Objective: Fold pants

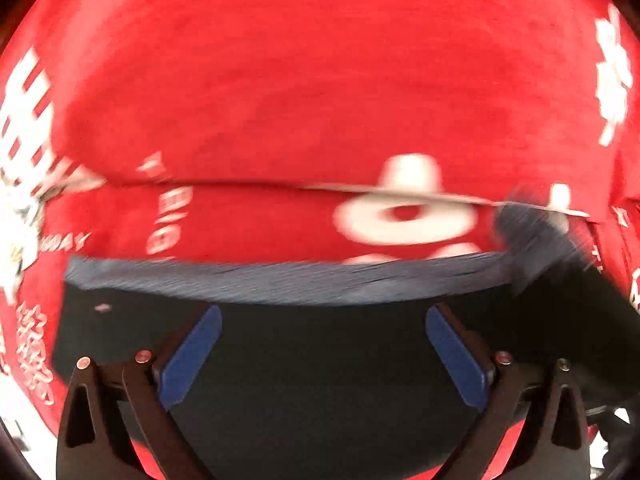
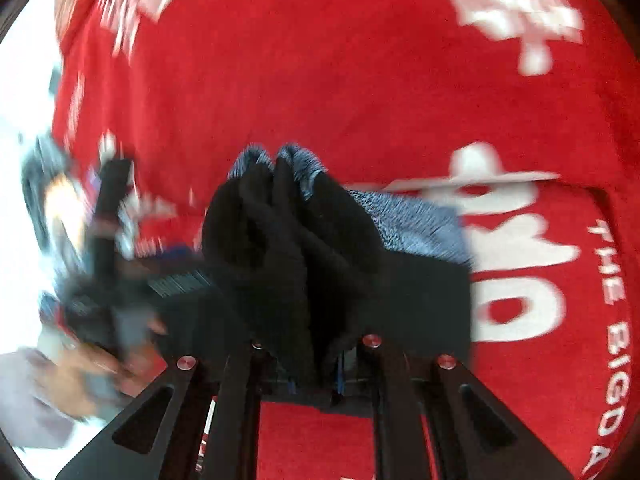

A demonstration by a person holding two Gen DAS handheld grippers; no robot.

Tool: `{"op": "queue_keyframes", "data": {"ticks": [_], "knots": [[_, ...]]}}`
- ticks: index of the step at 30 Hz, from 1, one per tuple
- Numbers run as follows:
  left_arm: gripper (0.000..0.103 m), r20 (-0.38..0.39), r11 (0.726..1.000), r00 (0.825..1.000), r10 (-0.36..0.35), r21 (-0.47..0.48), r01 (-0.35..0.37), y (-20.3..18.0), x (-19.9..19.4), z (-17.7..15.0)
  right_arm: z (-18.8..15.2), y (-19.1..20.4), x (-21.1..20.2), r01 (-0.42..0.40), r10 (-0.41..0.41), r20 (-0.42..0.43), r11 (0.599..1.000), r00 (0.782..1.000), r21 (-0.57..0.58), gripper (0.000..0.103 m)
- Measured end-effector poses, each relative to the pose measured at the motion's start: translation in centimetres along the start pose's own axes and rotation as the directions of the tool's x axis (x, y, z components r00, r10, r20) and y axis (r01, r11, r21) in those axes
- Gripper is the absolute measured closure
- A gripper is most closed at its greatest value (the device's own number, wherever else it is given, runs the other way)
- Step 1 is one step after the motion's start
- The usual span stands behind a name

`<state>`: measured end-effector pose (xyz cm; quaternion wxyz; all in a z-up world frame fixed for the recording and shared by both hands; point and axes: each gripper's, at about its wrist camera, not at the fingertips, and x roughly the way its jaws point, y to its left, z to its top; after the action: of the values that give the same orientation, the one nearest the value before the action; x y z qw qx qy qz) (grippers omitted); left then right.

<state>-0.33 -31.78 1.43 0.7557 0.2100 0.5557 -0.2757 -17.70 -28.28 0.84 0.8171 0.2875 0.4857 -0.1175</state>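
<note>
Black pants (image 1: 320,360) with a grey-blue inner band lie flat on a red cloth. My left gripper (image 1: 320,340) is open just above them, blue pads (image 1: 192,356) wide apart, holding nothing. In the right wrist view my right gripper (image 2: 316,384) is shut on a bunched fold of the black pants (image 2: 296,248) and holds it lifted off the cloth. The rest of the pants spreads to the right with the grey lining (image 2: 416,224) showing. The left gripper (image 2: 112,240) shows blurred at the left.
The red cloth (image 1: 320,80) with white lettering covers the table; it also shows in the right wrist view (image 2: 360,80). A seam in the cloth (image 1: 400,192) runs across just beyond the pants. White floor (image 2: 24,120) shows at the left.
</note>
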Motion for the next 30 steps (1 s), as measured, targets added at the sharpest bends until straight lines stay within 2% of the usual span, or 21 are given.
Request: {"op": "queue_keyframes", "data": {"ticks": [2, 3, 4, 5, 6, 7, 9, 10, 12, 13, 14, 15, 17, 18, 19, 20, 21, 23, 26, 28, 30], "knots": [[0.000, -0.029, 1.000, 1.000, 0.013, -0.021, -0.013, 3.1, 0.6, -0.9, -1.1, 2.6, 3.7, 0.052, -0.057, -0.076, 0.996, 0.995, -0.070, 0.083], [0.000, -0.041, 1.000, 0.999, 0.013, -0.026, -0.014, 4.4, 0.8, -1.7, -2.0, 4.3, 5.8, 0.119, -0.136, -0.119, 0.983, 0.983, -0.138, 0.080], [0.000, -0.048, 1.000, 0.999, 0.012, -0.025, -0.013, 5.0, 0.9, -2.5, -2.7, 5.9, 6.8, 0.203, -0.231, -0.115, 0.955, 0.966, -0.216, 0.077], [0.000, -0.052, 1.000, 0.999, 0.010, -0.025, -0.011, 6.0, 0.9, -2.9, -3.6, 8.1, 7.1, 0.293, -0.331, -0.069, 0.900, 0.941, -0.321, 0.068], [0.000, -0.057, 1.000, 0.998, -0.004, -0.025, 0.003, 6.6, 0.5, -3.4, -3.9, 9.1, 7.1, 0.312, -0.356, -0.060, 0.879, 0.932, -0.361, 0.062], [0.000, -0.062, 0.999, 0.998, -0.026, -0.028, 0.024, 7.2, 0.5, -3.7, -4.3, 10.3, 6.7, 0.313, -0.363, -0.057, 0.864, 0.930, -0.394, 0.049], [0.000, -0.073, 0.997, 0.995, -0.074, -0.032, 0.071, 7.8, -0.4, -4.3, -4.7, 11.6, 4.9, 0.283, -0.329, -0.052, 0.872, 0.943, -0.399, 0.045], [0.000, -0.077, 0.994, 0.991, -0.108, -0.034, 0.105, 8.0, -0.7, -4.5, -4.4, 11.6, 3.9, 0.248, -0.290, -0.063, 0.896, 0.955, -0.367, 0.045], [0.000, -0.092, 0.979, 0.974, -0.205, -0.036, 0.202, 7.8, -0.7, -4.6, -3.7, 9.4, 1.2, 0.108, -0.125, -0.093, 0.980, 0.988, -0.167, 0.045], [0.000, -0.110, 0.964, 0.958, -0.265, -0.037, 0.262, 7.7, -0.7, -4.7, -3.5, 6.9, 0.0, 0.013, -0.011, -0.094, 1.000, 0.996, 0.013, 0.045], [0.000, -0.131, 0.946, 0.937, -0.324, -0.042, 0.321, 7.7, -0.4, -4.8, -3.5, 5.0, -0.6, -0.044, 0.057, -0.083, 0.988, 0.995, 0.147, 0.045], [0.000, -0.151, 0.927, 0.915, -0.374, -0.051, 0.371, 7.5, -0.2, -5.0, -3.8, 2.7, -1.0, -0.101, 0.125, -0.064, 0.951, 0.990, 0.291, 0.045], [0.000, -0.186, 0.887, 0.868, -0.461, -0.073, 0.456, 6.7, 0.3, -5.4, -4.8, -0.8, -0.8, -0.181, 0.224, -0.024, 0.842, 0.974, 0.509, 0.045], [0.000, -0.201, 0.870, 0.847, -0.492, -0.078, 0.487, 6.1, 0.5, -5.6, -5.9, -2.6, -0.5, -0.217, 0.264, 0.010, 0.766, 0.964, 0.605, 0.045], [0.000, -0.216, 0.858, 0.832, -0.512, -0.072, 0.509, 5.3, 0.8, -5.9, -6.5, -3.6, 0.0, -0.234, 0.289, 0.027, 0.714, 0.957, 0.660, 0.045], [0.000, -0.228, 0.856, 0.828, -0.513, -0.060, 0.514, 4.5, 1.1, -6.0, -7.1, -4.2, 0.4, -0.241, 0.304, 0.034, 0.676, 0.952, 0.696, 0.045], [0.000, -0.243, 0.856, 0.826, -0.509, -0.045, 0.514, 3.5, 1.3, -6.2, -7.8, -4.8, 1.0, -0.251, 0.325, 0.045, 0.627, 0.945, 0.738, 0.045], [0.000, -0.255, 0.860, 0.828, -0.499, -0.024, 0.510, 2.3, 1.3, -6.6, -8.3, -5.6, 1.9, -0.277, 0.354, 0.073, 0.570, 0.932, 0.774, 0.045], [0.000, -0.248, 0.872, 0.846, -0.471, 0.010, 0.489, 1.3, 0.9, -6.9, -8.3, -5.5, 3.0, -0.291, 0.371, 0.084, 0.547, 0.925, 0.785, 0.045], [0.000, -0.244, 0.883, 0.859, -0.450, 0.020, 0.469, 1.4, 0.6, -7.2, -8.3, -5.4, 4.5, -0.275, 0.389, 0.066, 0.510, 0.919, 0.815, 0.045], [0.000, -0.237, 0.894, 0.872, -0.427, 0.029, 0.446, 1.8, 0.3, -7.3, -8.6, -5.5, 5.1, -0.278, 0.389, 0.085, 0.474, 0.917, 0.836, 0.060]]}}
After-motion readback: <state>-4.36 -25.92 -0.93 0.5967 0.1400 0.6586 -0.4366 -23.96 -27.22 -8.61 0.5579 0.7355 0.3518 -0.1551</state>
